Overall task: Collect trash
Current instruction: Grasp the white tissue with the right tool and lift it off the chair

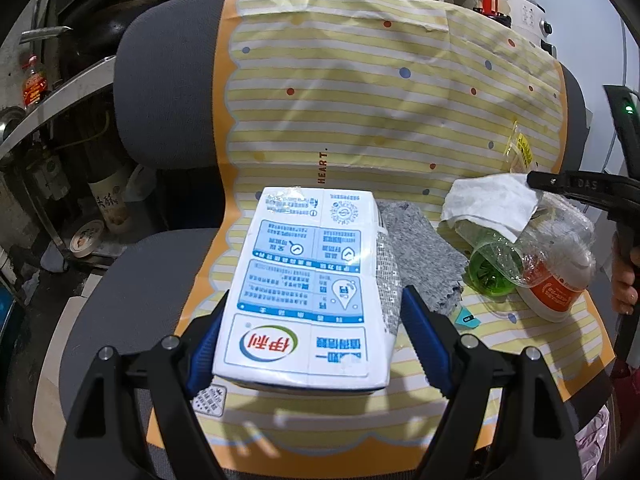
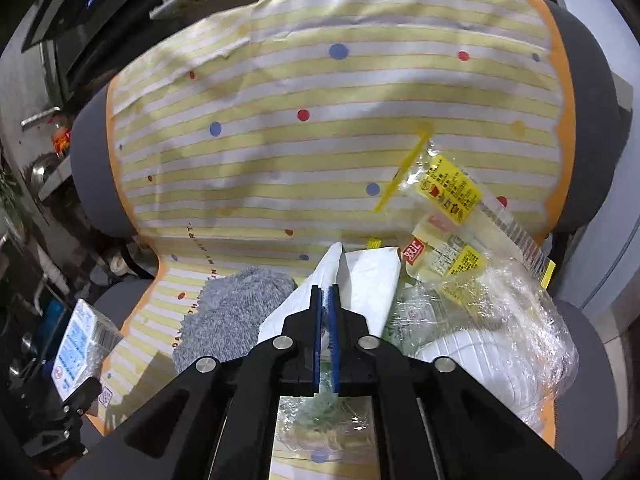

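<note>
White-and-blue milk carton (image 1: 308,284), printed, sits clamped between blue fingers (image 1: 420,320).

The left tool (image 1: 310,344) grips a white milk carton (image 1: 308,280) above the striped cloth (image 1: 360,100).

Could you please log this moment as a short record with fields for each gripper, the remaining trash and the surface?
left gripper: shut on milk carton, raised off the cover
right gripper: shut on clear plastic wrap, at the trash pile
remaining trash: white tissue, green cup, orange-labelled cup, yellow-labelled wrapper
also there: grey cloth
surface: striped dotted cover over grey chair
</note>
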Demonstrator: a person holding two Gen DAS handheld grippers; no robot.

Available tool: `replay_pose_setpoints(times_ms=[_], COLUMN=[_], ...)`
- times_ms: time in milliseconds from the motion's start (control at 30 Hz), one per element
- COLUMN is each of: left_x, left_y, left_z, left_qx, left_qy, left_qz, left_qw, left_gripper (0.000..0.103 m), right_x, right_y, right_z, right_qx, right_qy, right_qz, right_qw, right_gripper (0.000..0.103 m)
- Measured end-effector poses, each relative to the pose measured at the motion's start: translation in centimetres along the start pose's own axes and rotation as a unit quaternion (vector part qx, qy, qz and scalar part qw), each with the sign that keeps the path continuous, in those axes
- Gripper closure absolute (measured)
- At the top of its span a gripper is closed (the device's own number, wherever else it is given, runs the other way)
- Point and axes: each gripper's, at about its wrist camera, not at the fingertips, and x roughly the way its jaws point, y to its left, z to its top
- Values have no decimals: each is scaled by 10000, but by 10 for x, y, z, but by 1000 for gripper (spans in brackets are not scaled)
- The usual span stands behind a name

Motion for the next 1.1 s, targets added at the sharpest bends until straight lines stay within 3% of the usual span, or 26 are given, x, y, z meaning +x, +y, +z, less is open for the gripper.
replay_pose_setpoints(times_ms=[133, 367, 467, 733, 800, 867, 967, 1033, 1100], left_x=[-7, -2, 0, 6, 8, 9, 10, 10, 11], left_y=[1, 1, 3, 11, 14, 15, 16, 17, 17], left_z=[-4, -7, -8, -11, -12, -13, -15, -15, -14], left_qx=[-7, 2, -21, -95, -132, -153, -147, -147, -164], left_qy=[-16, 75, 82, 153, 165, 182, 201, 198, 190], left_qz=[25, -10, -5, 25, 31, 25, 5, 5, 20], left_qw=[10000, 10000, 10000, 9998, 9998, 9997, 9997, 9997, 9997], left_gripper=[24, 24, 24, 24, 24, 24, 24, 24, 24], right_x=[5, 9, 9, 20, 29, 33, 36, 37, 33], right_y=[-2, 6, 17, 51, 60, 63, 70, 73, 74], right_z=[-9, -15, -17, -29, -30, -31, -33, -34, -32], right_qx=[1, -62, -298, -826, -966, -976, -1064, -1098, -1065], right_qy=[74, 33, 14, 98, 261, 270, 272, 264, 114], right_qz=[-64, 38, -16, -122, -433, -442, -513, -519, -450], right_qw=[10000, 10000, 9996, 9965, 9940, 9939, 9926, 9922, 9932], right_gripper=[70, 69, 58, 58, 58, 58, 65, 89, 100])
